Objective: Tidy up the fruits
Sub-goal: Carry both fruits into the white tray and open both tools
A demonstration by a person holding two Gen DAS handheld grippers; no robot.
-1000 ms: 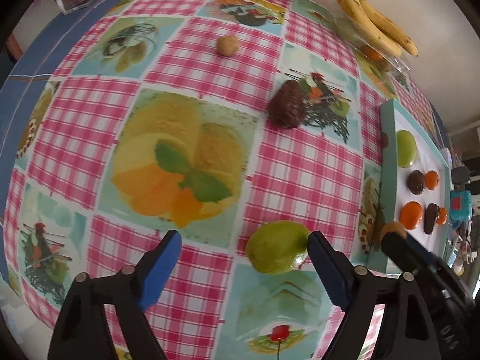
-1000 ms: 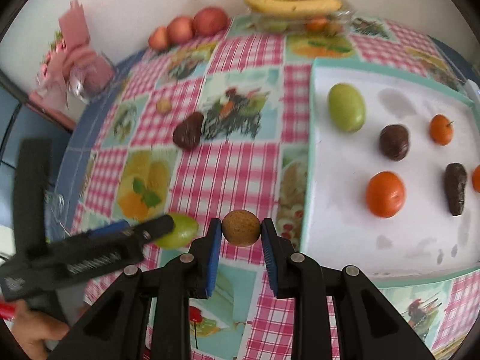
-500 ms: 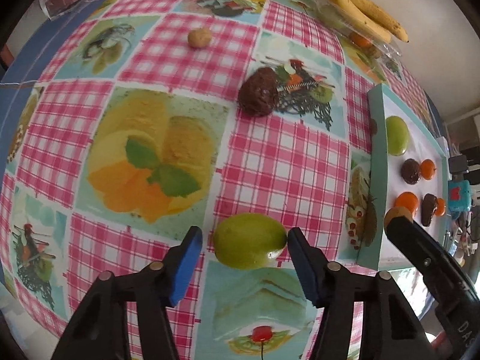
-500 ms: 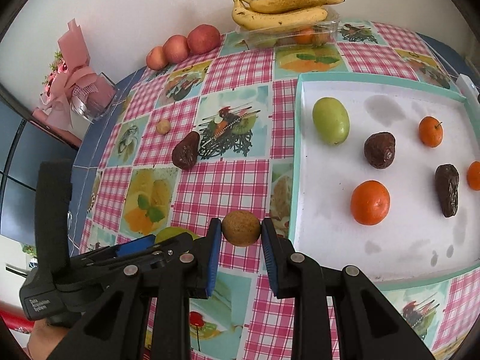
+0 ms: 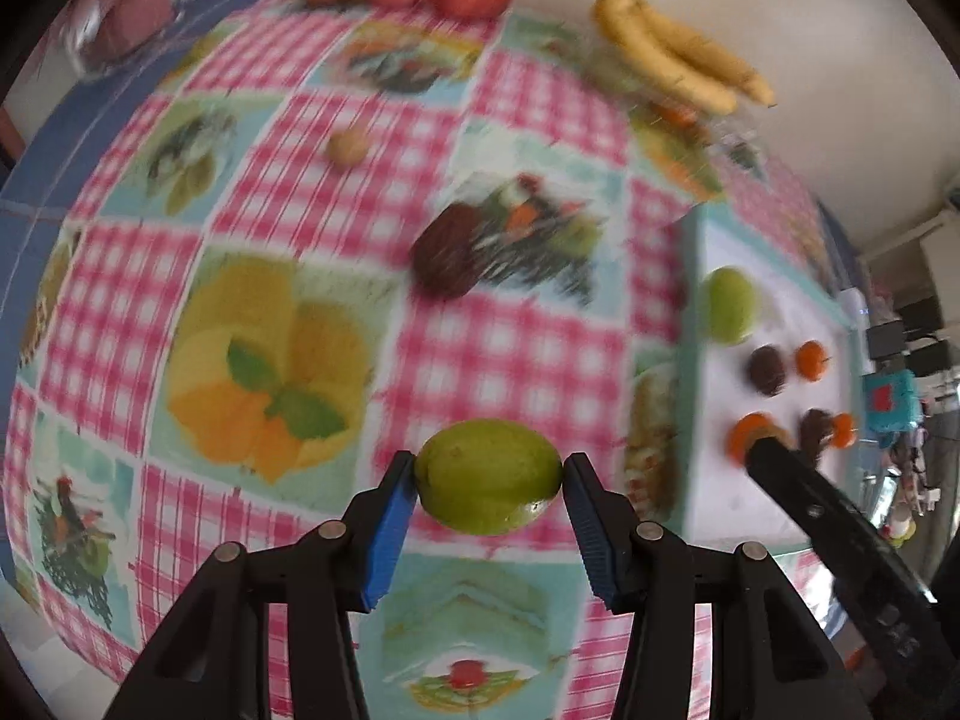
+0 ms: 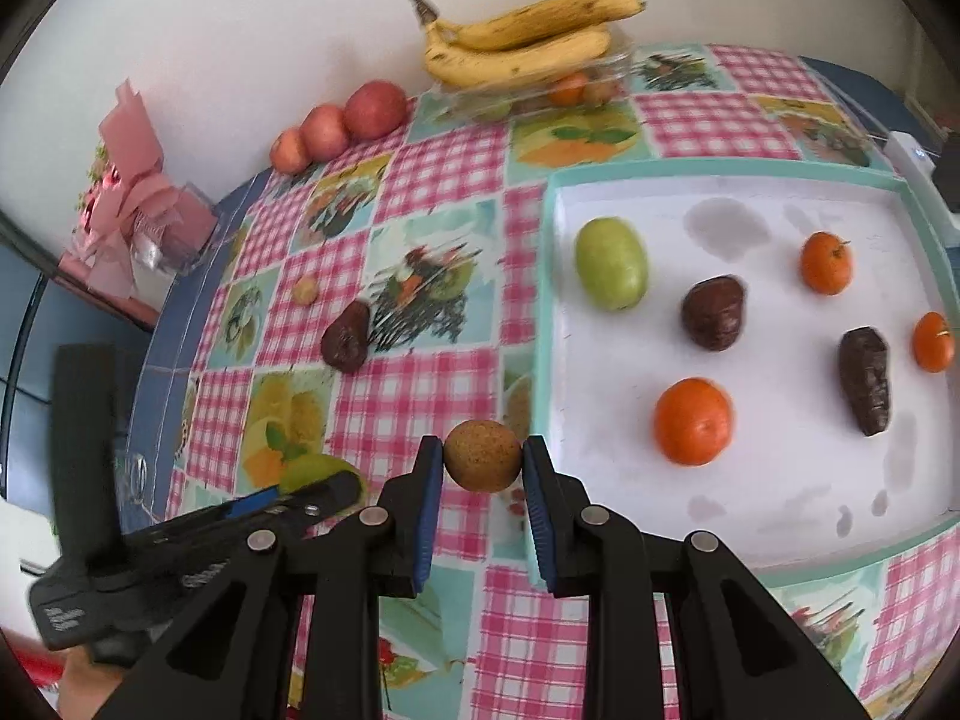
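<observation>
Between the blue pads of the left tongs (image 5: 489, 483) a green fruit (image 5: 487, 483) now sits clamped; a second ago those jaws stood wide around it as it lay on the table (image 5: 492, 360), and they have just been closing onto it. It now looks lifted clear of the checked cloth. The right tongs (image 6: 483, 462) grip a small brown speckled fruit (image 6: 482, 455), just as before, near the edge of the white tray (image 6: 780, 360). On that tray lie another green fruit (image 6: 612, 264), two dark wrinkled fruits (image 6: 714, 312), a large orange (image 6: 693, 420) and two smaller ones. Loose on the cloth are a dark fruit (image 6: 347, 339) and a small tan one (image 6: 305, 290). Bananas (image 6: 522, 42) and three red apples (image 6: 339, 126) line the wall, well apart from both tongs.
</observation>
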